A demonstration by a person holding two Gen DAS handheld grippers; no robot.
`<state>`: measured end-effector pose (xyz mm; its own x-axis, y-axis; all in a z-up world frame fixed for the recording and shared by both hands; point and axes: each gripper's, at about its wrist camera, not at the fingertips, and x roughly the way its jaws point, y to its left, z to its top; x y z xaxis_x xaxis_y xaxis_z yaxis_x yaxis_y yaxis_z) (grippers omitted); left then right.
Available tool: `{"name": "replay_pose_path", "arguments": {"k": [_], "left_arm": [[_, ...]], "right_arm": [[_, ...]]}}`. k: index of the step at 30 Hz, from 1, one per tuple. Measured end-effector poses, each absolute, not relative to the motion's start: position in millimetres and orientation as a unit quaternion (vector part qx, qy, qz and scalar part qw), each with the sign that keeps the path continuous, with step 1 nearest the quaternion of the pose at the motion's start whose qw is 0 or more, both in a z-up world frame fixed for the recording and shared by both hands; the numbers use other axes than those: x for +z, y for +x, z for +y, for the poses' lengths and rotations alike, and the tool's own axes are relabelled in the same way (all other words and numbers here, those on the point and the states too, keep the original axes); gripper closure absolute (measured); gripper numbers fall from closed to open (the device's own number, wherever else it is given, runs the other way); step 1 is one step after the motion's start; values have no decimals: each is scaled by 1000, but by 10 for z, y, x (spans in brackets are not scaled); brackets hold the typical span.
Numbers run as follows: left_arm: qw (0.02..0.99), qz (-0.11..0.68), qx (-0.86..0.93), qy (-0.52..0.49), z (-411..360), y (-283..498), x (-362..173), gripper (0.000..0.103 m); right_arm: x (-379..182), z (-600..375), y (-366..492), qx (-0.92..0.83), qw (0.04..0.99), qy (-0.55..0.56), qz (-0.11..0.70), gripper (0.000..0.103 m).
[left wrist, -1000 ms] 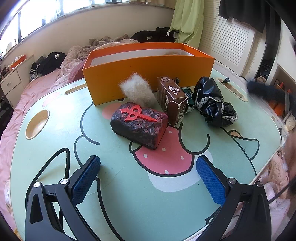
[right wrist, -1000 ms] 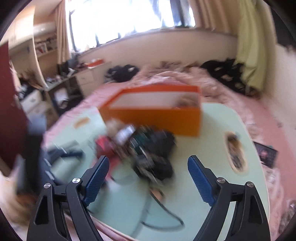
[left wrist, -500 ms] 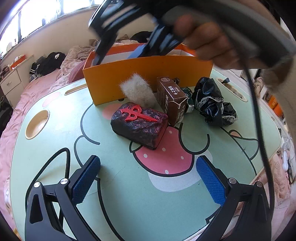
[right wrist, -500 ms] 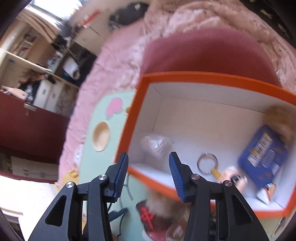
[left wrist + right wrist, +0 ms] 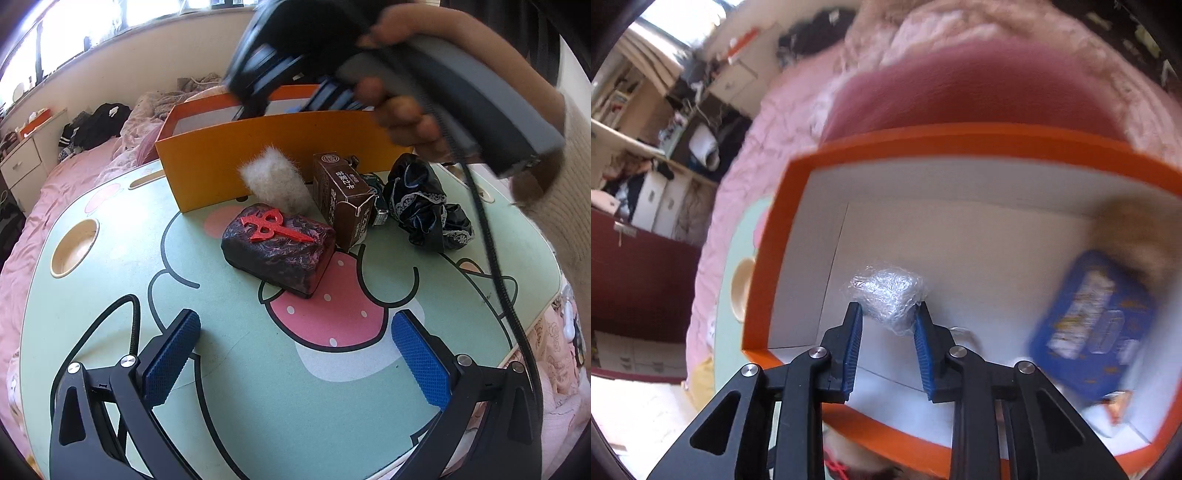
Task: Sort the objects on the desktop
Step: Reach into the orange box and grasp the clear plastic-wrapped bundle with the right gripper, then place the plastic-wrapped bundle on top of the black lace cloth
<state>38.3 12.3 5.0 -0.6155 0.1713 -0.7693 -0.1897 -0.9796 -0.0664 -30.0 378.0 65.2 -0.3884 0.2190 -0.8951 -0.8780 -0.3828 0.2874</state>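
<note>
Right tool (image 5: 888, 310) pinching crinkled plastic wad (image 5: 886, 293) over orange box (image 5: 768, 251), blurred contents, left tool (image 5: 295, 354) spread wide.

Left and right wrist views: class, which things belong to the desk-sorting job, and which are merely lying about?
Job:
orange box
crumpled clear wrap between the right gripper fingers
blue packet in the box
dark block with red emblem
brown carton
fluffy white item
black lacy bundle

Lying about:
dark clothes on the pink bedding
white drawers

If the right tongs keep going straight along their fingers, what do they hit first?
Most likely the crinkled clear plastic wad at the tips of the right tongs, inside the orange box; the box's white floor lies behind it.
</note>
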Motion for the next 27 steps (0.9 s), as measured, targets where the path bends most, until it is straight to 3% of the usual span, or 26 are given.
{"name": "replay_pose_path", "arguments": {"k": [9,14,22,24,25,26,27], "left_arm": [[101,11,899,-427,124,386,44,0],[101,11,899,-427,116,390,41,0],[101,11,899,-426,125,389,38,0],[101,10,899,-426,120,384,40,0],[101,10,899,-426,120,385,40,0],[101,10,899,-426,125,377,42,0],[101,10,899,-426,120,386,39,0]], "right_arm": [[1546,2842,537,813,399,-276,322,77],[1279,2354,796,807,413,-264,330,77],[707,2109,741,811,433,-280,278,74],[720,2051,775,819,443,-249,268,56],[748,1956,833,823,456,-220,260,31],[766,1876,876,826,463,-199,252,18],[781,1795,918,829,470,-185,241,16]]}}
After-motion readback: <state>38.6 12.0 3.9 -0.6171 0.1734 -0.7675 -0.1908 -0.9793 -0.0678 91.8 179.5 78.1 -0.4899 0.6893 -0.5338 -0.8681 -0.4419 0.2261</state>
